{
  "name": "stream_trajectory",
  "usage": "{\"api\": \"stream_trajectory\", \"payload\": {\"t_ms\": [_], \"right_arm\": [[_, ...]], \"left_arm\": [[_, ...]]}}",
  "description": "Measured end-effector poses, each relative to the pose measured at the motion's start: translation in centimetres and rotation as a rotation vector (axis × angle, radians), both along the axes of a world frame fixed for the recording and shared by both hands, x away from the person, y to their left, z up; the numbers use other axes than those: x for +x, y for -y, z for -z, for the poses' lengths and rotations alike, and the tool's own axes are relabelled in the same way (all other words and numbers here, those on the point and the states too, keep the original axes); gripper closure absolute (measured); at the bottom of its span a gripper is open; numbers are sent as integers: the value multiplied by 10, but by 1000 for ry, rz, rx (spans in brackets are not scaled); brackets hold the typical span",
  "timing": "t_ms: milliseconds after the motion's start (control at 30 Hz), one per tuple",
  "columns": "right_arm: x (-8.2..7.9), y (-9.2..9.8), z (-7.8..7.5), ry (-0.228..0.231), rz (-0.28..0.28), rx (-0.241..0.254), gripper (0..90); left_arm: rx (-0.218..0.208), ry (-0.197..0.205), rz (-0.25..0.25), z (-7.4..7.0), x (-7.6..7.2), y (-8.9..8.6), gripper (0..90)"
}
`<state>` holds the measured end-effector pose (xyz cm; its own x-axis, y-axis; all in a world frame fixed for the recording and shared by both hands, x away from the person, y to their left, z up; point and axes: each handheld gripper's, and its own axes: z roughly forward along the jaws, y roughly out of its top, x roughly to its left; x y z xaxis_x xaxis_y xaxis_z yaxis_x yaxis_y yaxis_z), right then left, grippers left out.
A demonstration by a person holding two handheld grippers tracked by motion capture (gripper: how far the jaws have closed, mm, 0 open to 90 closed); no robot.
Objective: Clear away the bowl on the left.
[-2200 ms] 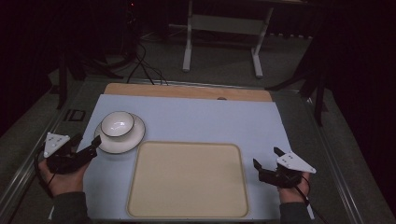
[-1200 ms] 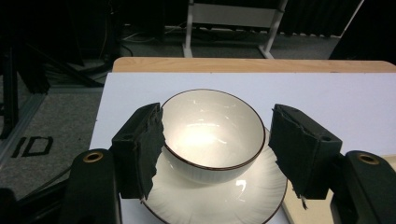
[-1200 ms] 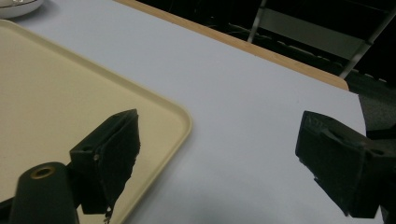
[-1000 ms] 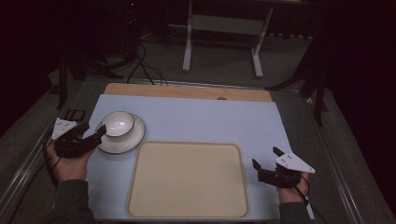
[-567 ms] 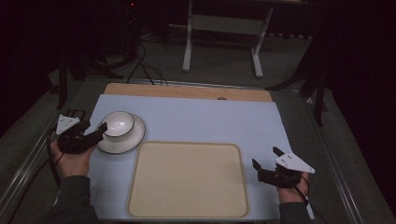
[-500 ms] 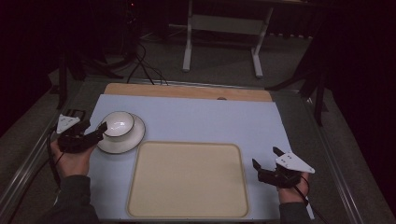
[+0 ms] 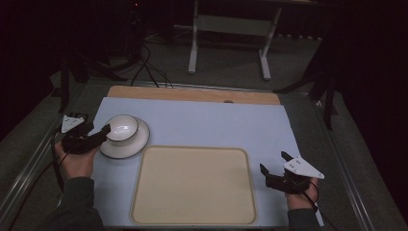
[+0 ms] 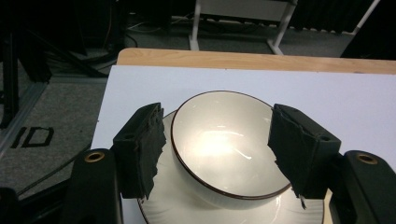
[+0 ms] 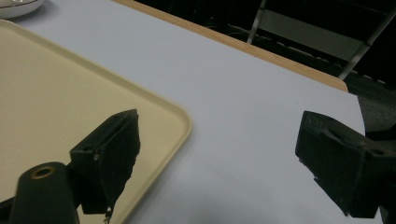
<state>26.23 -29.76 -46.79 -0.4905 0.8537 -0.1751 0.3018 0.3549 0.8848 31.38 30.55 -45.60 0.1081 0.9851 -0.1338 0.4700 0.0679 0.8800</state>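
— What colour is the bowl (image 8: 224, 149)?
— White, with a thin dark brown rim; the plate (image 7: 135, 142) under it is white too.
— And the tray (image 7: 192, 187)?
— Plain cream, on a pale blue mat (image 7: 216, 125).

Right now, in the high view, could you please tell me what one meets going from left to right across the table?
Left gripper → bowl, sitting on the plate → beige tray → right gripper.

One bowl (image 7: 121, 127), one plate (image 7: 126, 147), one tray (image 7: 193, 185), two tongs.
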Motion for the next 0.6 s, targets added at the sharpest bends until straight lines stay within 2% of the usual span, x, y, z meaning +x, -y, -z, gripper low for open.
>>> {"api": "stream_trajectory", "payload": {"t_ms": [467, 600], "right_arm": [[0, -2, 0, 0, -8, -2, 134], [0, -2, 0, -1, -8, -3, 134]], "left_arm": [[38, -63, -11, 15, 19, 3, 366], [27, -72, -14, 18, 24, 3, 375]]}}
